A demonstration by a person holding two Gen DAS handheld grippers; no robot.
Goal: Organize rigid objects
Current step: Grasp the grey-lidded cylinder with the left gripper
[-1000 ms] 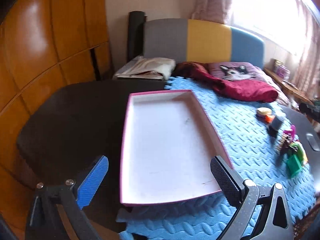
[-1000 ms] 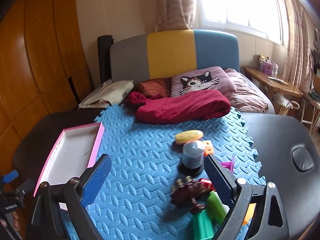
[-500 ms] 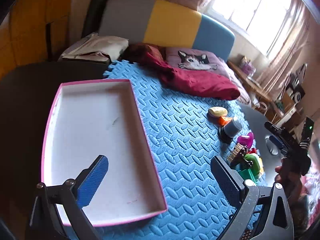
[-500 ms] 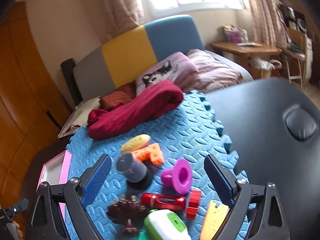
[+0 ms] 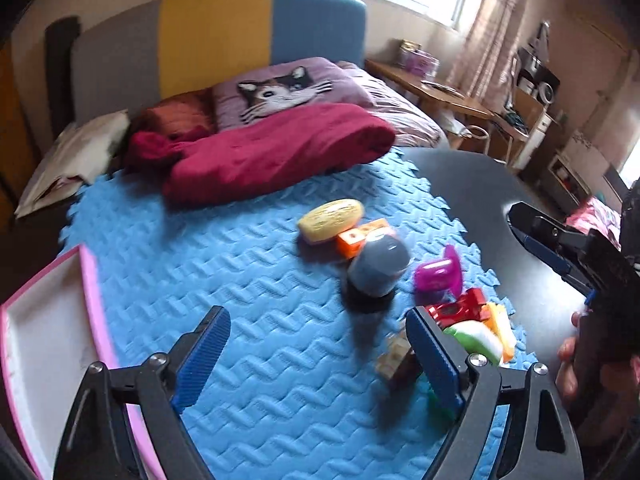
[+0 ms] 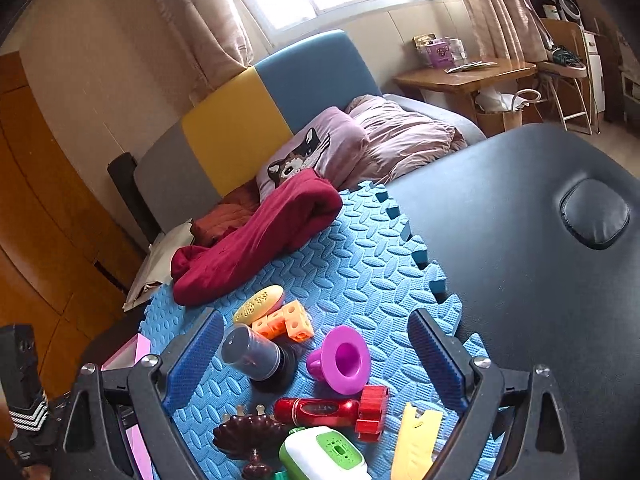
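Clutter of small rigid objects is grouped near the right edge of the blue foam mat [image 6: 352,248], which is laid on a black padded table [image 6: 520,240]; a yellow oval piece [image 6: 259,305] is seen touching an orange block piece [image 6: 286,322]; a grey cylindrical container [image 6: 250,353] is tilted on a black base just beside them; a purple funnel-shaped cup [image 6: 342,360] is lying on its side near the container; a red flashlight [image 6: 320,409] is placed in front of the cup, with a yellow flat tag [image 6: 416,440], a green-and-white device [image 6: 324,454] and a dark brown scalloped piece [image 6: 248,436] close by.

The right gripper [image 6: 316,356] is held above this group with jaws spread wide and nothing between them; the container and cup are framed between its fingers. The left gripper [image 5: 316,356] is likewise held wide apart and empty over the mat, left of the pile; motion blur is noted in its view.

A pink-rimmed white tray [image 5: 90,280] is located at the mat's left edge, well apart from the objects; a red blanket [image 5: 272,156] is draped over the mat's far edge; a cat-print pillow [image 5: 280,92] is seen behind it.
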